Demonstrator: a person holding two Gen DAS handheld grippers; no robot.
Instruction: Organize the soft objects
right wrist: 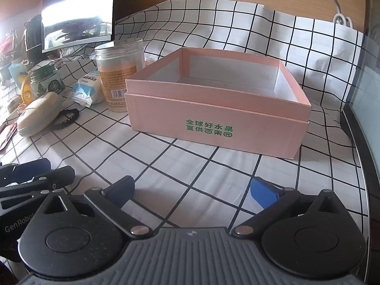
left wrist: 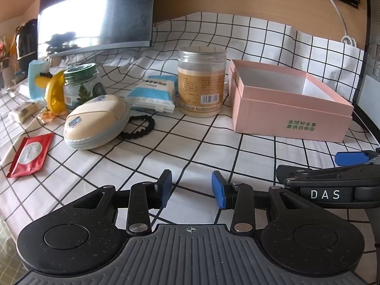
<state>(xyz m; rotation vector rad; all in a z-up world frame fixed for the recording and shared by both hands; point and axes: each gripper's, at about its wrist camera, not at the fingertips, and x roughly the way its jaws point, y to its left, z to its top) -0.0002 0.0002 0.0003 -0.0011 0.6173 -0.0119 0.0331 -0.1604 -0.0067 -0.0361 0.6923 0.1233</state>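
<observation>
An open pink box (left wrist: 292,111) stands on the checked tablecloth, also in the right wrist view (right wrist: 213,116); its inside looks empty. Left of it lie a cream soft pouch (left wrist: 95,121), a black hair tie (left wrist: 140,127), a blue-white soft packet (left wrist: 154,92) and a red wipes pack (left wrist: 30,152). My left gripper (left wrist: 192,188) is open and empty, low over the cloth in front of them. My right gripper (right wrist: 192,190) is open wide and empty, in front of the box. Each gripper shows at the edge of the other's view.
A tall clear jar (left wrist: 201,83) stands between the packet and the box. A green-lidded jar (left wrist: 80,85), a yellow toy (left wrist: 53,92) and small items crowd the far left. A monitor (left wrist: 95,16) stands behind. The table's right edge (right wrist: 356,142) is close to the box.
</observation>
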